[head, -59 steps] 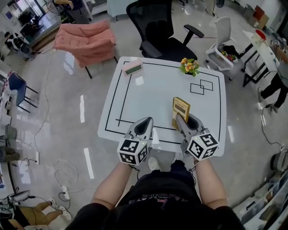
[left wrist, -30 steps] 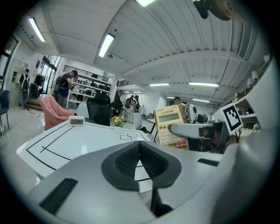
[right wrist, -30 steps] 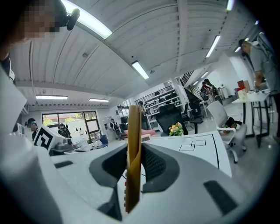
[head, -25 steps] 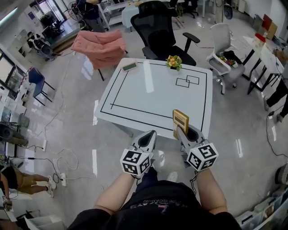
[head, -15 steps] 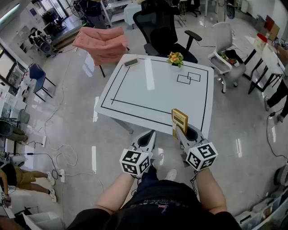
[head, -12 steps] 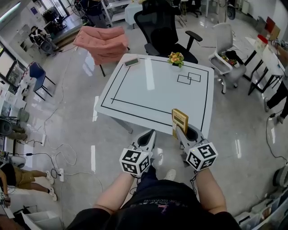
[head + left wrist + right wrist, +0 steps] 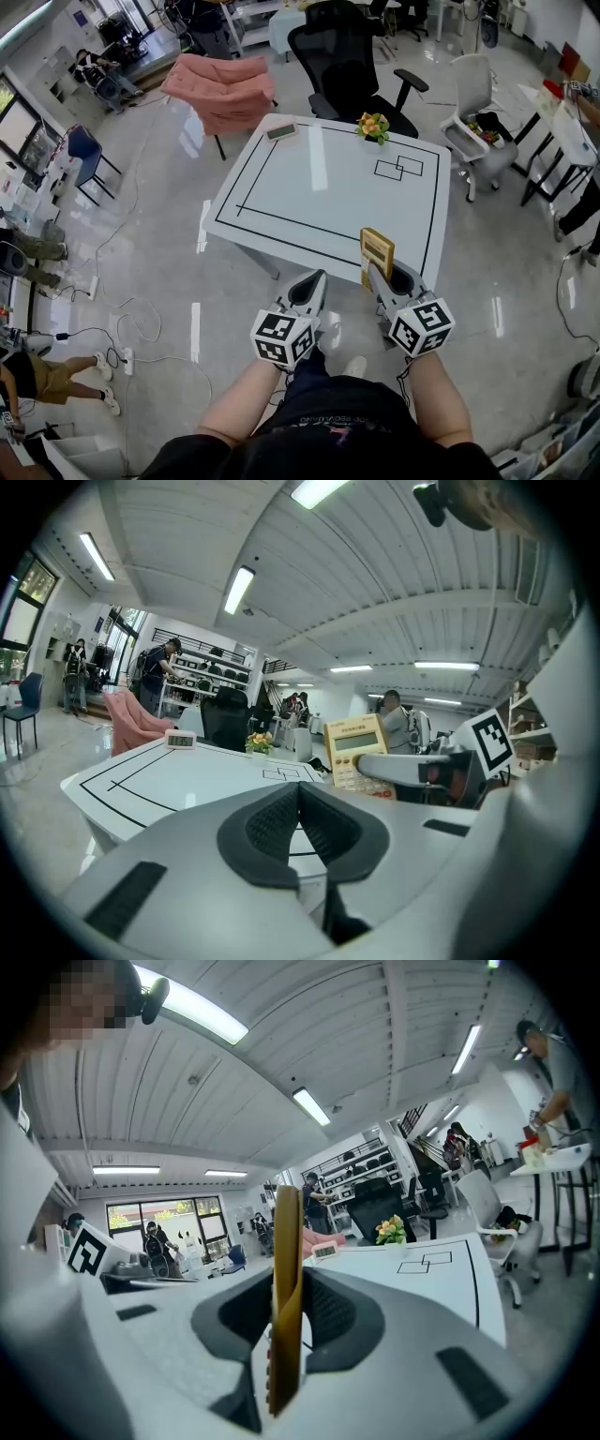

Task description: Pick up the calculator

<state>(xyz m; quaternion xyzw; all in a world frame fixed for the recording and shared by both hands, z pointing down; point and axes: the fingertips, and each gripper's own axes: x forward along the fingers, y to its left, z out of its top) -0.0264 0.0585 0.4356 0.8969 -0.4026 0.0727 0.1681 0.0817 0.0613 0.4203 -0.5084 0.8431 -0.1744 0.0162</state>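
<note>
The yellow calculator stands upright in my right gripper, off the near edge of the white table. In the right gripper view the calculator shows edge-on, pinched between the two dark pads. From the left gripper view the calculator faces me, display and keys visible, with a right jaw across its lower part. My left gripper hangs beside the right one with its pads pressed together and nothing between them.
On the table stand a small pink clock at the far left corner and a flower pot at the far edge. A black office chair and a pink-draped chair sit behind it. Cables lie on the floor at left.
The table has slid farther from me in the head view since the earliest frame, when the grippers were over its near edge. Both grippers keep their pose; the calculator stays gripped.
</note>
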